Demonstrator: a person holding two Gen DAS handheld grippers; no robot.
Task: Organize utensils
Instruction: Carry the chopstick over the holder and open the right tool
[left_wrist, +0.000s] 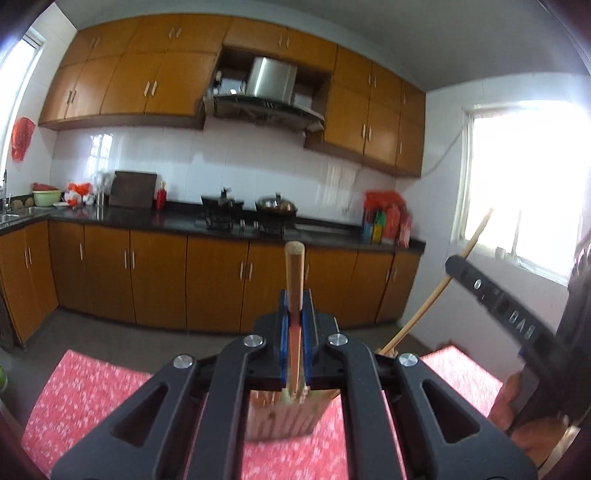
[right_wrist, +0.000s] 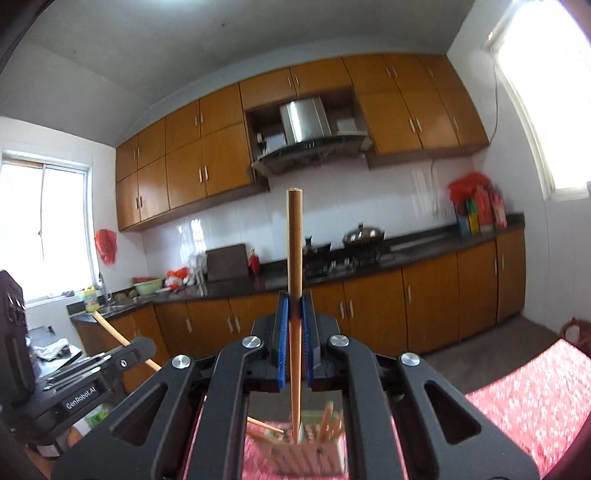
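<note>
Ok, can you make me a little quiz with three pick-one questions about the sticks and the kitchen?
1. Where is the lower end of the chopstick held by the right gripper?
A. In the wooden holder on the table
B. In the sink
C. On the floor

2. What colour is the tablecloth?
A. Blue
B. Red with white specks
C. Plain green

3. What is the left gripper doing?
A. Hanging open
B. Shut on a chopstick
C. Holding a spoon

Answers:
1 A, the stick runs down into the holder among other sticks.
2 B, the cloth shows red with pale specks in both views.
3 B, its blue-padded fingers pinch the stick on both sides.
</note>
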